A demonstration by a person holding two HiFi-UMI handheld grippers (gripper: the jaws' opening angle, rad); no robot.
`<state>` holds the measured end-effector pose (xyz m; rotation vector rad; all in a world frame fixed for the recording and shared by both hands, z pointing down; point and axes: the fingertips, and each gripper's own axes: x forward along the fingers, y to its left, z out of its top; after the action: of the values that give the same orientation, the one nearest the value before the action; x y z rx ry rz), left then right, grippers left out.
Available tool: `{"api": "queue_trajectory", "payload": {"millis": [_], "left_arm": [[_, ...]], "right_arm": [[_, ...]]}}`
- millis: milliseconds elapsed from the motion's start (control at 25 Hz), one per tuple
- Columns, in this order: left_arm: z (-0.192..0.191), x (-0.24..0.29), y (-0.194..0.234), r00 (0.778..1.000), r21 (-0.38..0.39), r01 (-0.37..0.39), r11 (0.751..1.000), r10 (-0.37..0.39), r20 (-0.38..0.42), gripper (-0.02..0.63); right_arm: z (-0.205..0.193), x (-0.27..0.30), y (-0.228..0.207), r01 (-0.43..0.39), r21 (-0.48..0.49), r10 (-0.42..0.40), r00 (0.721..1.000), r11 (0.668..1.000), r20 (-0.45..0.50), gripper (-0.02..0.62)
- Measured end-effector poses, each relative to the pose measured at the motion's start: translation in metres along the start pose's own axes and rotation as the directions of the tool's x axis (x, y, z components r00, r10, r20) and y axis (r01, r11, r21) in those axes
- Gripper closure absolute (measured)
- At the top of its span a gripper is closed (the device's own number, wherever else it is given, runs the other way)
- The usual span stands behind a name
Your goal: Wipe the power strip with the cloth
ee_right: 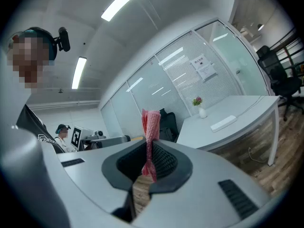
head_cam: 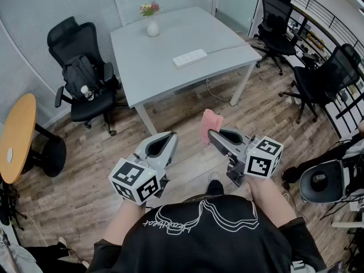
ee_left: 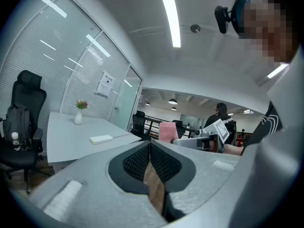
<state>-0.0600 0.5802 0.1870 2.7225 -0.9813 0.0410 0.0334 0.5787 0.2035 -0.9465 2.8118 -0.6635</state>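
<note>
A white power strip (head_cam: 190, 58) lies on the grey table (head_cam: 170, 38), its cord running off to the right; it also shows in the left gripper view (ee_left: 101, 139) and the right gripper view (ee_right: 223, 123). My right gripper (head_cam: 209, 133) is shut on a pink cloth (head_cam: 209, 124), which stands up from its jaws (ee_right: 151, 127). My left gripper (head_cam: 172, 134) is shut with nothing in it (ee_left: 149, 144). Both grippers hang over the wooden floor, well short of the table's near edge. The cloth also shows past the left jaws (ee_left: 167, 131).
A white vase with flowers (head_cam: 152, 23) stands at the table's far side. A black office chair with a backpack (head_cam: 82, 75) sits left of the table, more chairs (head_cam: 318, 78) at the right, and a round orange table (head_cam: 14, 135) at far left.
</note>
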Motion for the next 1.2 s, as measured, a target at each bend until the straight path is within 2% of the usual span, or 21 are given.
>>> {"api": "queue_trajectory", "payload": {"millis": [240,440,640,880,1200], "left_arm": [[0.003,-0.003,-0.001,1.0,0.016,-0.005,1.0,0.005,0.001,0.591],[0.002,-0.004,0.004,0.999,0.078,-0.034,0.996,0.035,-0.013,0.592],[0.006,0.004,0.012,1.0,0.053,-0.017,0.998,0.017,0.002,0.591],[-0.013,0.013,0.025,0.998,0.092,-0.057,0.994,0.056,0.007,0.591],[0.007,0.088,0.094,0.995,0.043,-0.096,0.994,0.098,-0.037,0.591]], "right_arm": [[0.003,0.0,0.005,-0.003,-0.024,0.003,1.0,1.0,0.006,0.566],[0.005,0.0,0.007,0.019,-0.099,-0.022,0.999,0.995,-0.025,0.565],[0.009,0.002,-0.009,0.054,-0.149,-0.06,0.997,0.987,-0.04,0.565],[-0.007,0.006,-0.037,0.068,-0.187,-0.077,0.996,0.98,-0.045,0.565],[0.035,0.059,-0.121,0.033,-0.15,-0.045,0.996,0.988,-0.078,0.563]]}}
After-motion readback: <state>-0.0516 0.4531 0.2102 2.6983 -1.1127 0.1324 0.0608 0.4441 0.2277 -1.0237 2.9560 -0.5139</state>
